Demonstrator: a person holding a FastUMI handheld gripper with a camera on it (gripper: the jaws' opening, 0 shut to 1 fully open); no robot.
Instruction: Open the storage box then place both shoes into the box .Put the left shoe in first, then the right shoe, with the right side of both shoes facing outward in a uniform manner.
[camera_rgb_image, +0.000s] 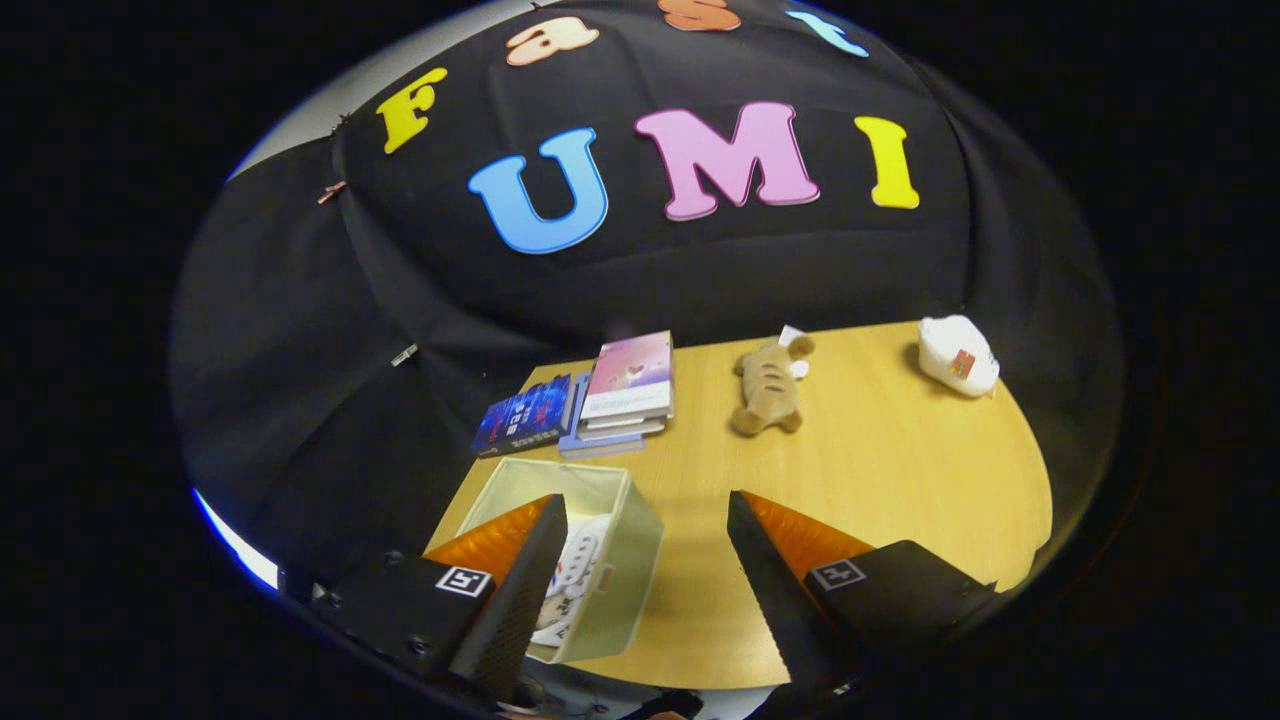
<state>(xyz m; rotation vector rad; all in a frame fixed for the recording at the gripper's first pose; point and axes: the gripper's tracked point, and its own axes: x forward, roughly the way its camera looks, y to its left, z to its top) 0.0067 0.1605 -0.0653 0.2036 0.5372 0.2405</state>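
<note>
A pale green storage box (625, 545) stands open on the wooden table (880, 470), partly behind my left finger (515, 590). Inside it lies a white shoe (578, 575) with dark holes; how many shoes are in there I cannot tell, as the finger hides much of the inside. My gripper (645, 510) hangs above the table's near edge, open wide, with nothing between its fingers. The box's right wall sits just inside the gap, close to the left finger.
Beyond the box lies a stack of books (625, 390) with a dark blue book (525, 415) beside it. A brown plush toy (770, 385) rests mid-table, and a white plush toy (958, 355) sits at the far right corner.
</note>
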